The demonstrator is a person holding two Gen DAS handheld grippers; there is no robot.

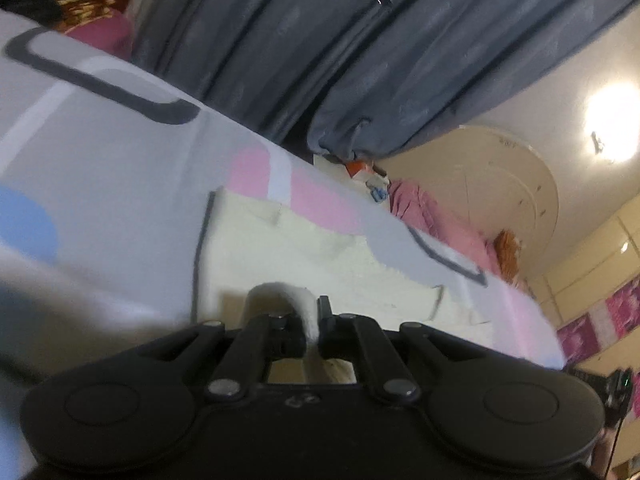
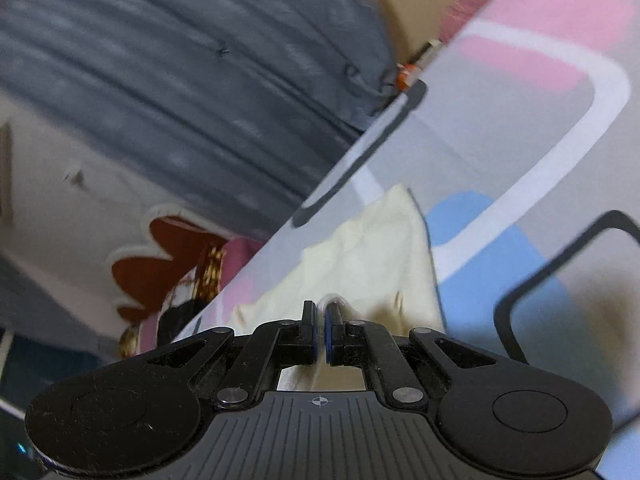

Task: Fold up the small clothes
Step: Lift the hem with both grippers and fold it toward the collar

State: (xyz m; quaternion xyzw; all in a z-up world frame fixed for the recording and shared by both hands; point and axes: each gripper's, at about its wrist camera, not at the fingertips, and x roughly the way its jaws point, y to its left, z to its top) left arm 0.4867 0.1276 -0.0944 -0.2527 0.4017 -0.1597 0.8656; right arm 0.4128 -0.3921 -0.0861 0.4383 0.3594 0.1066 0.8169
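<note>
A small cream garment (image 1: 304, 252) with a dark trimmed edge lies spread on a patterned grey, pink and blue bedsheet (image 1: 100, 168). My left gripper (image 1: 312, 320) is shut on a fold of its cloth, which loops up between the fingers. In the right wrist view the same cream garment (image 2: 372, 256) stretches away from my right gripper (image 2: 322, 320), whose jaws are shut on its near edge. Both views are blurred and tilted.
A grey-blue curtain (image 1: 360, 48) hangs behind the bed. Pink bedding (image 1: 436, 216) and an orange item (image 1: 508, 248) lie along the far edge. A red and white floral cloth (image 2: 160, 256) lies past the sheet's edge. A ceiling lamp (image 1: 612, 120) glares at the right.
</note>
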